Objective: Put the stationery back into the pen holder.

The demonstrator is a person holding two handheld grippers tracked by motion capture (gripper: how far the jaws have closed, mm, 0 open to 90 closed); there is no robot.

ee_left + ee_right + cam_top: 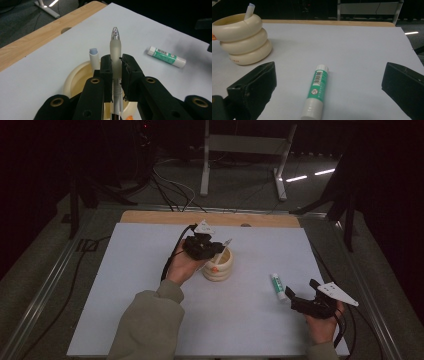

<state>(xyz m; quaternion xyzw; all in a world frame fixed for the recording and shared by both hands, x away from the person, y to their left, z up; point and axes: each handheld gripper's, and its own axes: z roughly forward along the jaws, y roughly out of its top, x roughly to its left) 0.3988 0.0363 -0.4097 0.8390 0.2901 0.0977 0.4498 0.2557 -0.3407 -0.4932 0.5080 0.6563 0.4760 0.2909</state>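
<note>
Above the cream ringed holder [218,266] near the middle of the bench [150,320], the left tool [116,65] is clamped on a frosted pen [115,51], its tip pointing up and away from the jaws. A white stick [94,58] stands inside the holder. At the bench's right edge, the right tool [300,290] stands with jaws wide apart, a green-and-white glue stick [316,90] lying flat between them, untouched.
</note>
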